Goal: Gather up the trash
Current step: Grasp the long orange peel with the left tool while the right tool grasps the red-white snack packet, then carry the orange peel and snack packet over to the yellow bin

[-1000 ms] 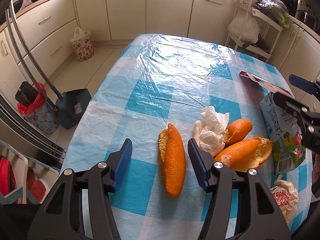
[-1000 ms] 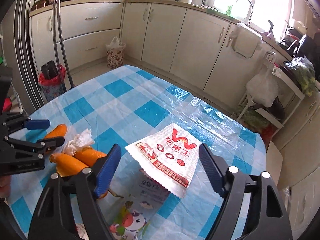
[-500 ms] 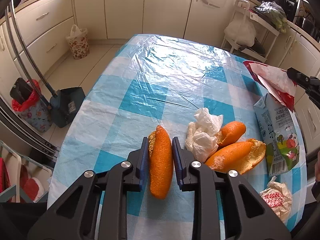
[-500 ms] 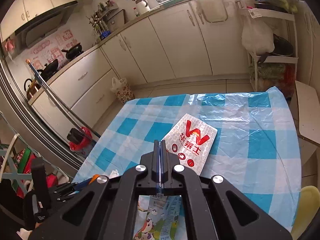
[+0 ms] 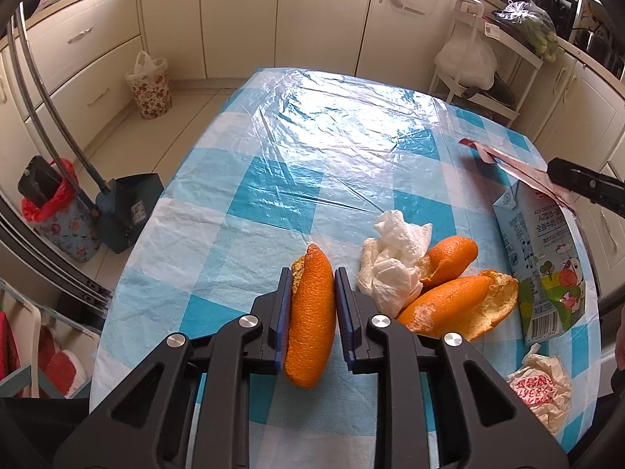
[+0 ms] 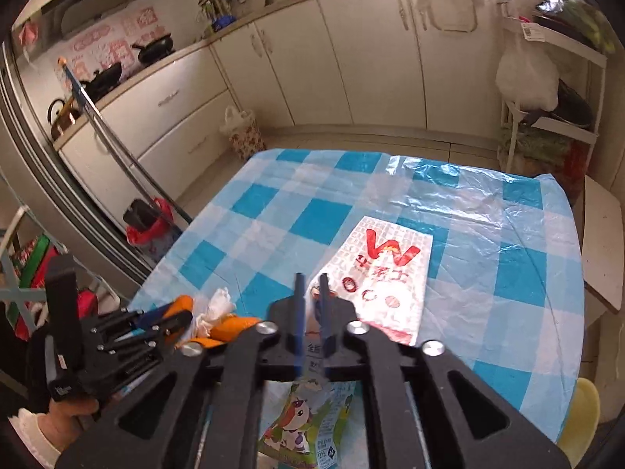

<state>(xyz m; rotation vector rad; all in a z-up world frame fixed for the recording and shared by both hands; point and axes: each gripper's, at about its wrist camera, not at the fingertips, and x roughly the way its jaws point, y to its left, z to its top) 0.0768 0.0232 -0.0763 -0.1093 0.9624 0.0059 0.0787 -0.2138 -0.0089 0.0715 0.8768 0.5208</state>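
My left gripper (image 5: 312,279) is shut on a long orange peel (image 5: 311,312) at the near end of the blue-checked table (image 5: 273,179). Beside it lie a crumpled white tissue (image 5: 390,262), two more orange peels (image 5: 453,305), a milk carton (image 5: 543,265) and a crumpled red-printed wrapper (image 5: 541,391). My right gripper (image 6: 310,279) holds a white paper bag with a red W (image 6: 386,273) by its edge, lifted above the milk carton (image 6: 304,422). Its jaws stand a narrow gap apart on the bag. The left gripper also shows in the right wrist view (image 6: 164,318).
On the floor to the left stand a dustpan with a long handle (image 5: 129,203), a bin with a red liner (image 5: 58,215) and a floral basket (image 5: 150,86). Cream cabinets line the walls. A white rack with bags (image 5: 480,58) stands beyond the table's far right corner.
My left gripper closed on the long orange peel. My right gripper closed on the paper bag's edge and raised it; its jaws now show a slight gap.
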